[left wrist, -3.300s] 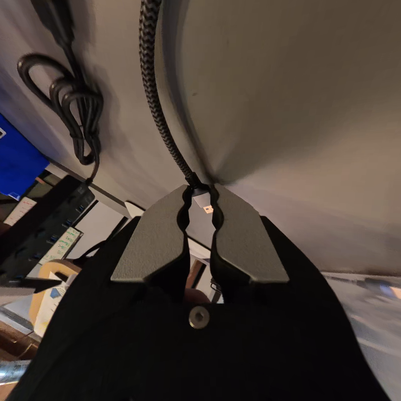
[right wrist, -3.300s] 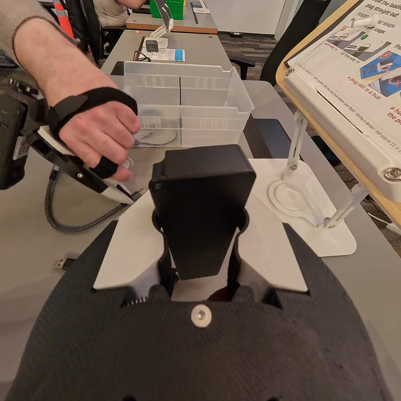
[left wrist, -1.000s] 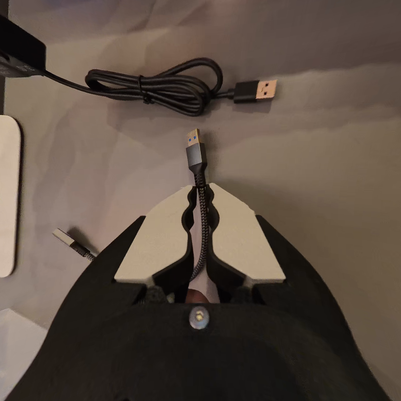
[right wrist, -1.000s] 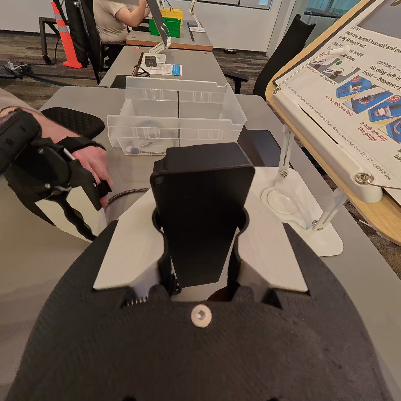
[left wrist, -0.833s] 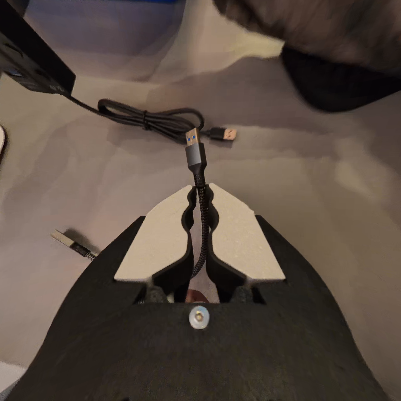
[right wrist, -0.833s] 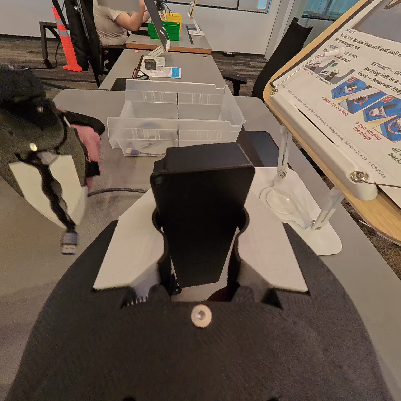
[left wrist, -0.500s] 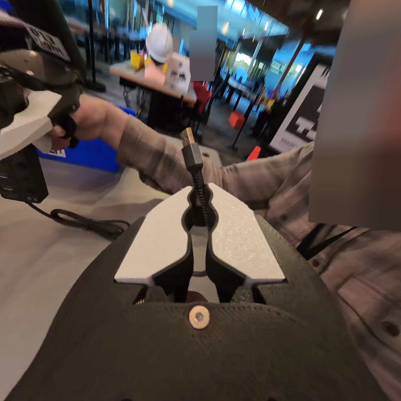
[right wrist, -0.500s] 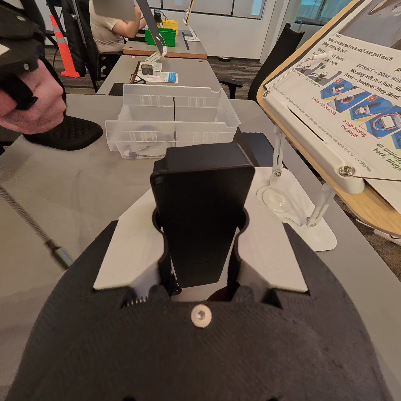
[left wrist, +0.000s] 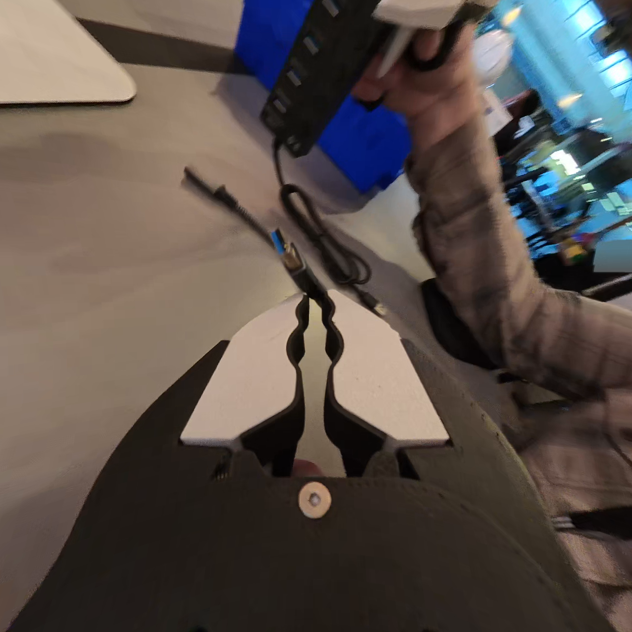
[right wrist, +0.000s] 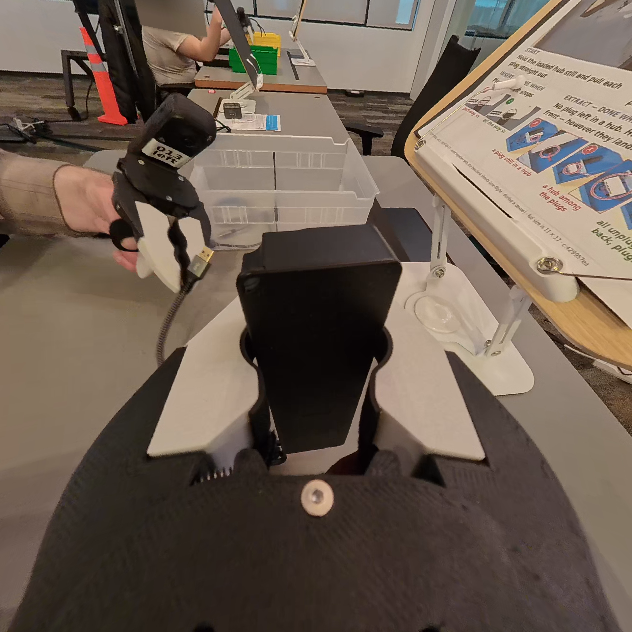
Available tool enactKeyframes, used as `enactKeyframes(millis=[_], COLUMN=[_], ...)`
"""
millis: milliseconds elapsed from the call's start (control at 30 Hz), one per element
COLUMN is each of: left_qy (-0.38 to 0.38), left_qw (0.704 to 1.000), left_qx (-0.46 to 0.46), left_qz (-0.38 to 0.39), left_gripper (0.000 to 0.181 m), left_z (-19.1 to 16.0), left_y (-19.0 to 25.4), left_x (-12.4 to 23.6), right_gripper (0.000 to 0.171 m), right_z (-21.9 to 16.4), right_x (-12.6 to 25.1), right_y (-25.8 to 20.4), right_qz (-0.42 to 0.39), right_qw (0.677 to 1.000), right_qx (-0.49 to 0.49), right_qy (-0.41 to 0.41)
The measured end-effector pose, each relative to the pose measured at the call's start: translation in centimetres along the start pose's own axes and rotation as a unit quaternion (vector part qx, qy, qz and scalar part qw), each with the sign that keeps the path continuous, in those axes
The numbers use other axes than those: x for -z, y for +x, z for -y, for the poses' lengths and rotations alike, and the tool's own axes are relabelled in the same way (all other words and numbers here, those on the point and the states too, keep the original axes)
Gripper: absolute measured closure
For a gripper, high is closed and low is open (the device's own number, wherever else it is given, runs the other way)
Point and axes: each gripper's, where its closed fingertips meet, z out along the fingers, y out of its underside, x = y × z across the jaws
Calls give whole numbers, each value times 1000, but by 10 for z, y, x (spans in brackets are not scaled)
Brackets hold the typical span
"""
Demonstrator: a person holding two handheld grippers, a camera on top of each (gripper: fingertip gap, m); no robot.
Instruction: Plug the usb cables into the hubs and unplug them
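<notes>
Here my left gripper pinches the braided cable just behind its plug, which juts past the fingertips, tilted toward the black hub. My right gripper is clamped on that hub, held above the grey table, plug near but apart.

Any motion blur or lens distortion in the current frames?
Left wrist view: heavy motion blur on the hub, plug and background; own fingers stay sharp. Right wrist view: crisp, with wide-angle bending at the edges; left gripper clear.
</notes>
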Motion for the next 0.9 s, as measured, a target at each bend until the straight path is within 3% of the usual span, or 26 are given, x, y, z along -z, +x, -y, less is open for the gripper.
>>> enactKeyframes(millis=[133,433,600,767,900], left_qy=[-23,-72,-76,-79,-92], left_qw=[995,952,927,922,915], left_qx=[0,-40,-88,-58,-57], left_qz=[99,295,358,376,389], left_gripper=[175,143,122,120,129], left_z=[-4,-16,-13,-20,-16], left_y=[-37,-88,-72,-85,-97], left_x=[-9,9,-2,-15,-22], right_gripper=[108,108,108,108,108], right_z=[-3,-6,-7,-3,0], right_x=[-1,0,-2,-3,-2], right_y=[2,3,3,-1,-1], right_qz=[-1,-3,-4,-2,-2], right_qw=[1000,1000,1000,1000,1000], right_qx=[-4,-5,-4,5,7], right_qy=[-3,-5,-10,-12,-7])
